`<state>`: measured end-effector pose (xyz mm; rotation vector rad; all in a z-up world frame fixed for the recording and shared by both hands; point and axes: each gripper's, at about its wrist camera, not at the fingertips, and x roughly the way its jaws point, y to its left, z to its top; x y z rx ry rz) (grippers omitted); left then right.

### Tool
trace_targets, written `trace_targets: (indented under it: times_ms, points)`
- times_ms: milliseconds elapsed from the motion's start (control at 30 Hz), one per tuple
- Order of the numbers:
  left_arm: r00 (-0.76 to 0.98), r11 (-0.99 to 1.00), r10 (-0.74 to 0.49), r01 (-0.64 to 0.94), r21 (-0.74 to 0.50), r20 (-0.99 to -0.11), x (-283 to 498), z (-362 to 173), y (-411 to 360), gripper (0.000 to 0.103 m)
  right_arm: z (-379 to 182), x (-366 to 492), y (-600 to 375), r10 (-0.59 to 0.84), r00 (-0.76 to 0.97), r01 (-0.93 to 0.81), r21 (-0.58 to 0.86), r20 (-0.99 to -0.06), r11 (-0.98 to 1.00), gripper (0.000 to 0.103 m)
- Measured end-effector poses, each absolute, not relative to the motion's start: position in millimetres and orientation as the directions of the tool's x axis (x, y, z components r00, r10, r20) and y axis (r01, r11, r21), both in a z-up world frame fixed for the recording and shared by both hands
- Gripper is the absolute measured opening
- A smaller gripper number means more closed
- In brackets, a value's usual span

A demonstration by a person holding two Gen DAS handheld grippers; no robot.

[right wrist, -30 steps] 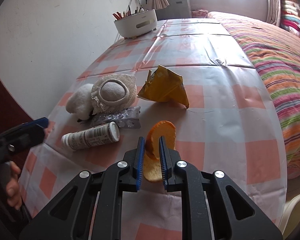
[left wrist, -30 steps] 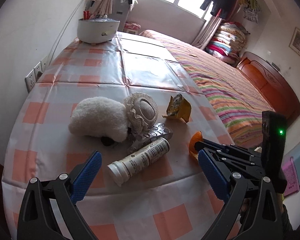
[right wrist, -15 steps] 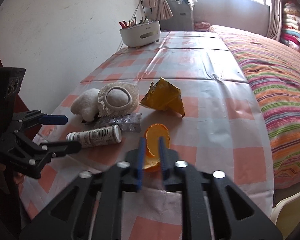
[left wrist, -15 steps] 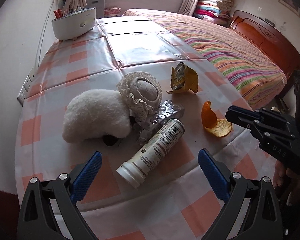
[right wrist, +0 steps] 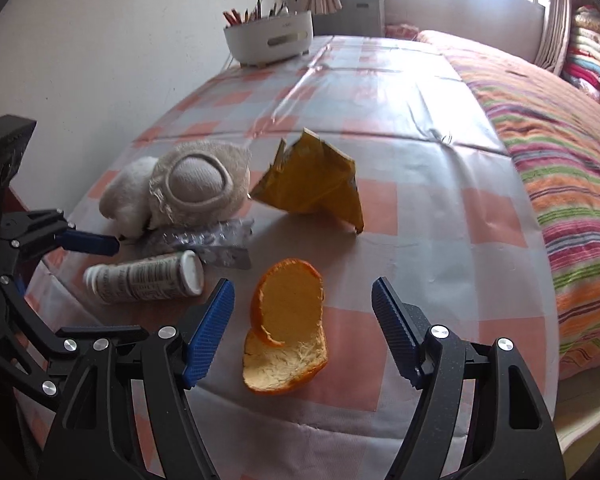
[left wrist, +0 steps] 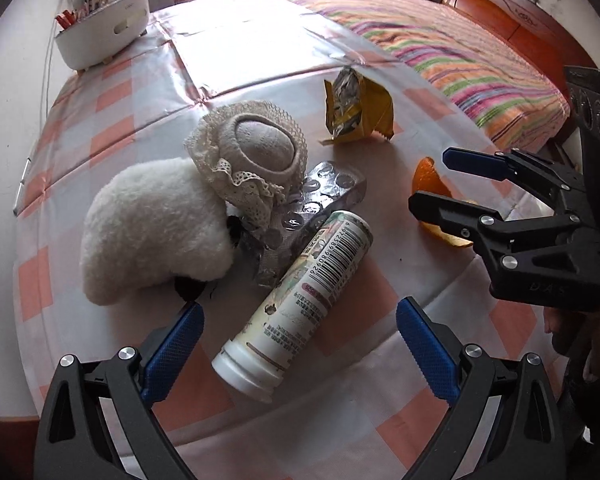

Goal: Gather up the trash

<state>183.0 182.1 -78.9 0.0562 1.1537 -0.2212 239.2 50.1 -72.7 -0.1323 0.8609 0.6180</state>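
Pick-up stage. Right tongs [right wrist: 303, 306] spread wide around orange peel [right wrist: 286, 330], lying loose on worktop [right wrist: 400, 160]. Left tongs [left wrist: 296, 336] likewise apart, straddling white tube [left wrist: 300, 304]. Next, probably: lower, close on peel without crushing.
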Motion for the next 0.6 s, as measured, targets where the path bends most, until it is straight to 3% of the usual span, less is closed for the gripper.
trace_targets:
  times_ms: [67, 133, 433, 500, 600]
  points:
    - [0.371, 0.976, -0.134, 0.212, -0.057, -0.919, 187.6, -82.8, 180.1, 0.094, -77.5, 240.3, 52.9, 0.461, 0.465, -0.573, 0.14, -0.756, 0.807, 0.045]
    - [0.362, 0.973, -0.131, 0.227, -0.049, -0.923, 191.5, -85.2, 176.5, 0.094, -78.8, 238.1, 56.4, 0.455, 0.461, -0.585, 0.124, -0.762, 0.801, 0.034]
    - [0.364, 0.966, -0.092, 0.257, 0.005, -0.927, 189.1, -91.8, 164.2, 0.092, -70.0, 232.3, 42.4, 0.452, 0.472, -0.575, 0.124, -0.757, 0.808, 0.029]
    - [0.376, 0.967, -0.091, 0.253, 0.008, -0.922, 186.9, -89.7, 164.6, 0.082, -68.0, 232.2, 33.9, 0.466, 0.473, -0.565, 0.149, -0.747, 0.812, 0.03]
    - [0.389, 0.972, -0.088, 0.234, 0.006, -0.917, 184.5, -84.0, 165.9, 0.044, -62.3, 228.4, 28.7, 0.487, 0.477, -0.561, 0.173, -0.731, 0.809, 0.029]
